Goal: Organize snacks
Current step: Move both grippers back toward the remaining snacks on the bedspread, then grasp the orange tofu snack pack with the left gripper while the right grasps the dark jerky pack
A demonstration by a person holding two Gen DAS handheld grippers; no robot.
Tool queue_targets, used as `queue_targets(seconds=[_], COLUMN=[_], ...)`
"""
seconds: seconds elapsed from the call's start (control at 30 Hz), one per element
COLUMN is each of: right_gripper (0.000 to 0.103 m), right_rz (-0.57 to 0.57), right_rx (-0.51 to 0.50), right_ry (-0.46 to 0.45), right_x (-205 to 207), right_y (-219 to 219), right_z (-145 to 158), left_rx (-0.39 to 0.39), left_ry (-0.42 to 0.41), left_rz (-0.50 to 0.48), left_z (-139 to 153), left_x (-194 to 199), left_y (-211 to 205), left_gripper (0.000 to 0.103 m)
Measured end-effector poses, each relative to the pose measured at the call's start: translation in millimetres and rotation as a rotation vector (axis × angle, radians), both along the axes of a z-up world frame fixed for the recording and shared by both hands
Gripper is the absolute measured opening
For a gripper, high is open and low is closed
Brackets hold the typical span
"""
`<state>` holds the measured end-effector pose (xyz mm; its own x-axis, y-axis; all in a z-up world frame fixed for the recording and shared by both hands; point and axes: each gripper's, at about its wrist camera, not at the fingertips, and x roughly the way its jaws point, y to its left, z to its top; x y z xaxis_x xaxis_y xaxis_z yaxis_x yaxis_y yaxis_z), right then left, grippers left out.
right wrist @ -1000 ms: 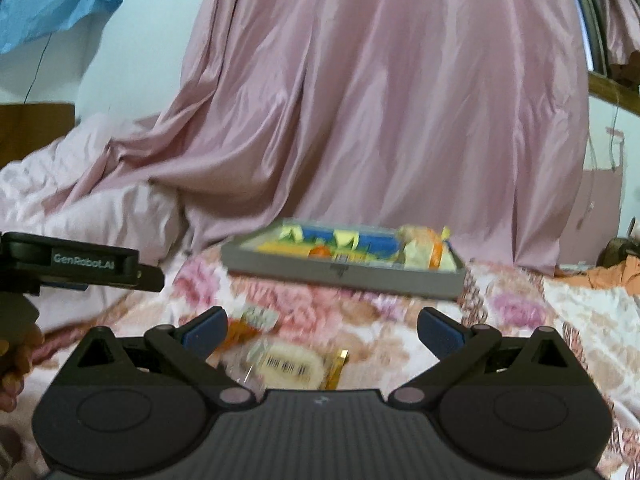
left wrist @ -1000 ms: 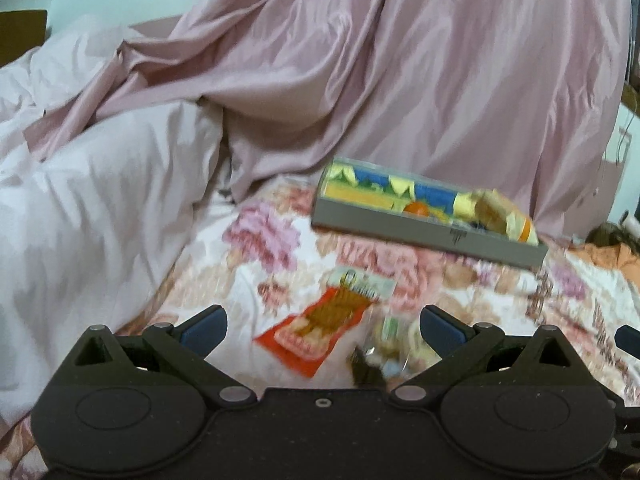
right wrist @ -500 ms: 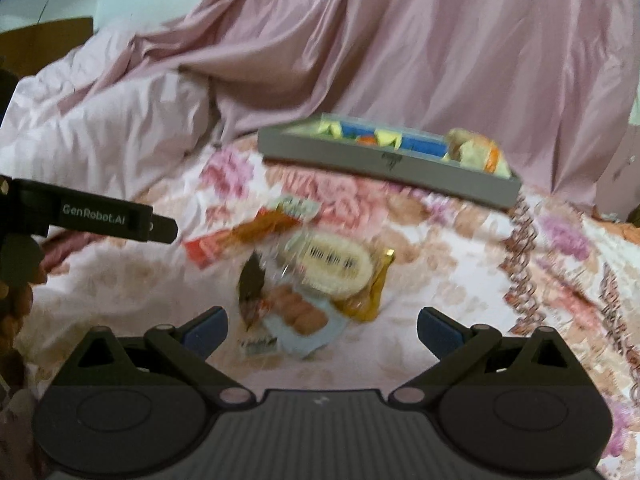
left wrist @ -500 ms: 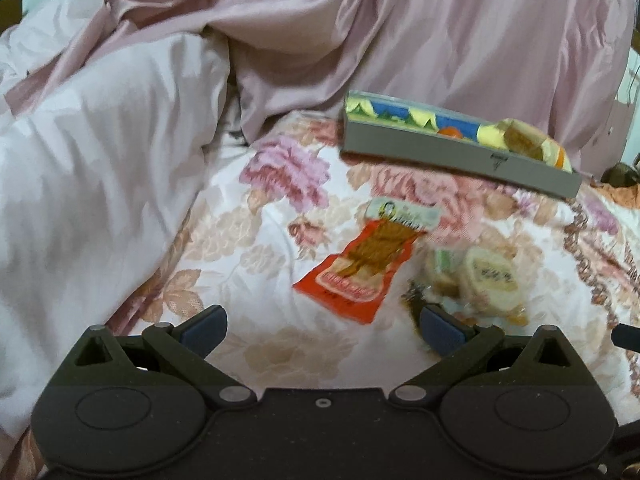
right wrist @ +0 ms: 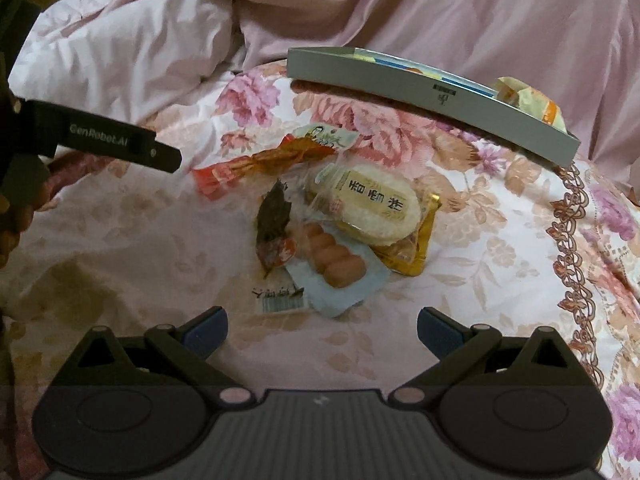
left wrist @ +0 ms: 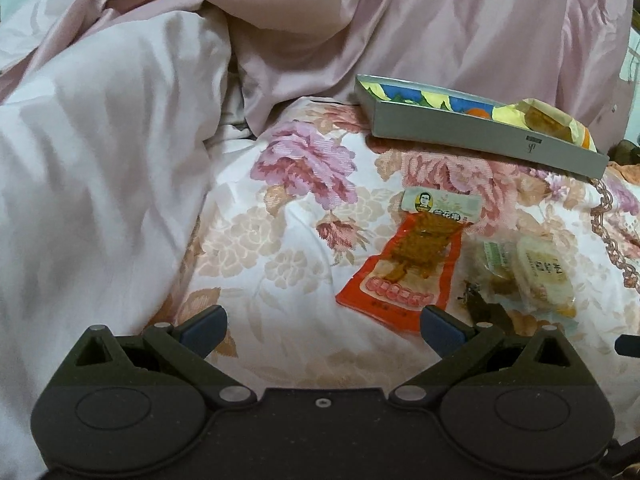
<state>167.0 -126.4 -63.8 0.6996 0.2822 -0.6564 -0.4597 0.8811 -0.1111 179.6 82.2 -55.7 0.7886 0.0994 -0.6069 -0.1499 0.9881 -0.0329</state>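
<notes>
Right wrist view has the right gripper (right wrist: 322, 326) hanging with its jaws spread wide and nothing in them, lined up just short of the sausage pack (right wrist: 336, 262), so I'd guess that's the first grab. Left gripper (left wrist: 322, 326) is also wide apart and empty, parked beside the red snack pouch (left wrist: 412, 264). Rest of the loose snacks sit piled on the floral bedspread (right wrist: 500, 240), with the grey tray (right wrist: 420, 92) behind them already holding a few, probably where everything goes.

**Pinks, Florals and Bright Wrappers**

The bedspread (right wrist: 500, 216) is white with pink and tan flowers. The curtain (left wrist: 440, 20) is dusty pink. The grey box (left wrist: 480, 138) holds blue and yellow packs. One pouch (left wrist: 404, 272) is red-orange; the sausages (right wrist: 334, 256) are brown.
</notes>
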Motion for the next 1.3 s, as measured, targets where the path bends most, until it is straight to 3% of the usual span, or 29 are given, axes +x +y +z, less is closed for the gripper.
queue_targets(seconds=[0.2,0.47,0.6,0.7,0.83,1.1,1.3], right_gripper=[0.103,0.103,0.103,0.102,0.091,0.075,0.074], right_rz=[0.037,0.150,0.197,0.229,0.263,0.251,0.223], right_rx=[-0.036,-0.101,-0.101,-0.096,-0.032,0.017,0.015], right_ry=[-0.037,-0.158,-0.168,-0.170,-0.124,-0.104,-0.097], right_x=[11.0,20.1,21.1,22.5,31.6,50.1,65.7], right_y=[10.1,27.6,35.3,40.1,41.9,47.2,52.2], right_z=[-5.2,-9.1,-12.0,-14.6,-15.3,-17.2,-21.4], left_rx=[0.001,-0.023,0.005,0.040,0.037,-0.094,-0.102], left_ry=[-0.004,-0.036,0.013,0.057,0.130,0.165,0.208], left_rz=[-0.065,-0.246,-0.370,-0.411,-0.422,-0.417,-0.431], left_z=[-1.4,8.1,2.7,-5.1,-14.5,-23.9,-25.7], left_x=[16.8,45.9,69.3,88.5,113.3,136.8,148.1], left_y=[2.2,-8.8,-25.1,-33.5,-34.0,-22.6,-26.2], left_gripper=[0.102,0.102,0.102,0.102,0.102,0.102,0.102])
